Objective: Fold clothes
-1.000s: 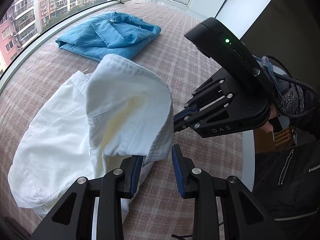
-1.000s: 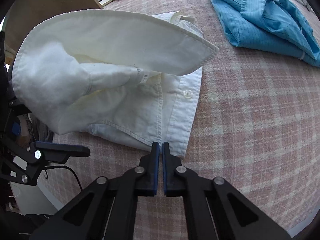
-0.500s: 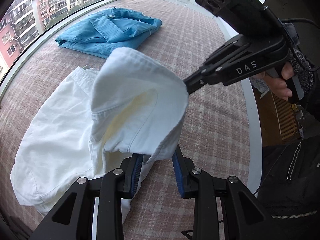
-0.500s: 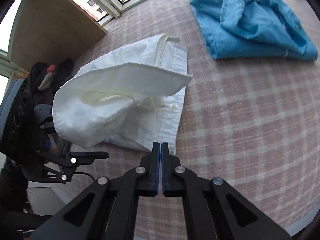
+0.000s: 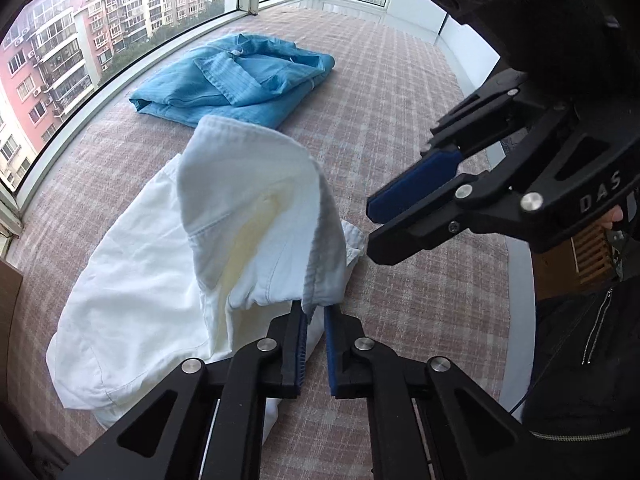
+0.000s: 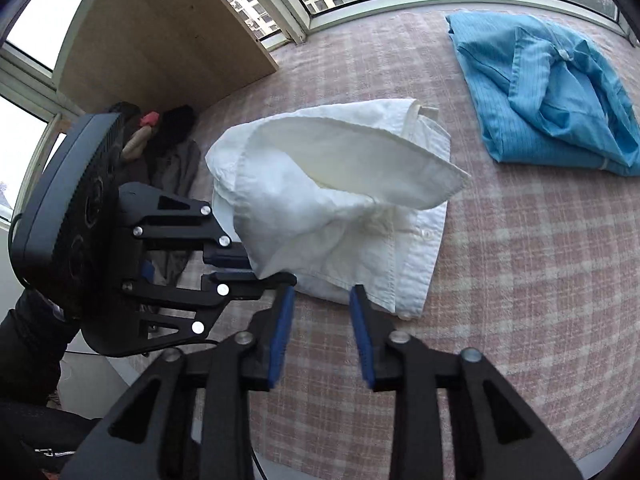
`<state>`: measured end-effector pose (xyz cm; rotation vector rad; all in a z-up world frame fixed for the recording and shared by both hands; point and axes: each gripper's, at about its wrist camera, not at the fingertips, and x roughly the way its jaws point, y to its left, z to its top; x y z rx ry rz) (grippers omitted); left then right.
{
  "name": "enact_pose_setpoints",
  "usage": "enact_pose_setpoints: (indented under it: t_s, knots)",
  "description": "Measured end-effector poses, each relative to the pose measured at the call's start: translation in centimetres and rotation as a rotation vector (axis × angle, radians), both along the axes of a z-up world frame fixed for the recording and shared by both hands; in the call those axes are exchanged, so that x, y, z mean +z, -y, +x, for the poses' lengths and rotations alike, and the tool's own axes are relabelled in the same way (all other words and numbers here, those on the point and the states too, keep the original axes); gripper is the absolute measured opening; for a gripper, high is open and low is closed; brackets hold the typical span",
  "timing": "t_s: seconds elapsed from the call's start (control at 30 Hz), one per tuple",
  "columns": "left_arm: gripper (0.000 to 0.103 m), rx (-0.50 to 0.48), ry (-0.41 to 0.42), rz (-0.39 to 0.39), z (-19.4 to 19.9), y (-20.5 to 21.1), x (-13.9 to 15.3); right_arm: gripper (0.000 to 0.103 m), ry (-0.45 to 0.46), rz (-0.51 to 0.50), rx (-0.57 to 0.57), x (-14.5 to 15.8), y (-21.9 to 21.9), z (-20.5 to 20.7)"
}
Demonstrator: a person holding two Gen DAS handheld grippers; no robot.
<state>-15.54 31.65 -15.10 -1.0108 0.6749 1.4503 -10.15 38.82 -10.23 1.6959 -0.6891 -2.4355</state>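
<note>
A white shirt (image 5: 152, 280) lies on the plaid cover (image 5: 400, 120), with one part lifted into a hollow fold. My left gripper (image 5: 315, 316) is shut on the lower edge of that fold. The right wrist view shows the same grip from the side, with the left gripper (image 6: 256, 266) pinching the white shirt (image 6: 360, 240). My right gripper (image 6: 320, 320) hangs above the shirt's near hem with its jaws opening and nothing between them. In the left wrist view the right gripper (image 5: 372, 226) sits just right of the fold, clear of the cloth.
A folded blue garment (image 5: 236, 80) lies farther back on the plaid cover (image 6: 520, 280), also seen as the blue garment (image 6: 540, 92). A wooden panel (image 6: 160, 40) and a dark heap of clothes (image 6: 172, 140) stand past the left edge. Windows (image 5: 60, 60) run along the far side.
My left gripper has shut on the edge of the raised fold. My right gripper has let go of the shirt, opened and risen away from it.
</note>
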Motion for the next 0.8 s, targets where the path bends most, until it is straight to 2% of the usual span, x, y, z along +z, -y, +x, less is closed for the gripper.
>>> enact_pose_setpoints:
  t_s: [0.13,0.23,0.33,0.47,0.53,0.6,0.63,0.8]
  knots:
    - [0.003,0.015,0.001,0.031,-0.1,0.8,0.7,0.036,-0.018,-0.011,-0.003,-0.2,0.1,-1.7]
    - [0.002,0.028,0.008,0.058,-0.1,1.4,1.4,0.033,-0.002,-0.008,-0.008,-0.4,0.1,-1.0]
    - [0.002,0.028,0.004,0.076,0.1,2.1,1.7,0.033,-0.030,0.019,-0.015,0.4,0.5,-0.4]
    - [0.004,0.065,0.075,0.064,-0.3,2.4,0.4,0.034,-0.049,0.069,-0.029,0.8,0.9,0.0]
    - [0.004,0.090,0.107,0.049,-0.5,3.1,-0.2,0.034,-0.004,0.073,-0.046,-0.9,0.6,0.2]
    - [0.007,0.087,0.104,0.033,-0.2,4.3,-0.3,0.034,0.033,0.078,-0.064,-2.4,0.3,0.8]
    - [0.010,0.081,0.091,0.025,0.0,4.9,-0.1,0.034,0.039,0.069,-0.078,-2.9,0.2,1.5]
    - [0.010,0.092,0.015,0.008,-1.3,6.7,1.2,0.034,0.033,0.040,-0.120,-5.1,0.9,4.1]
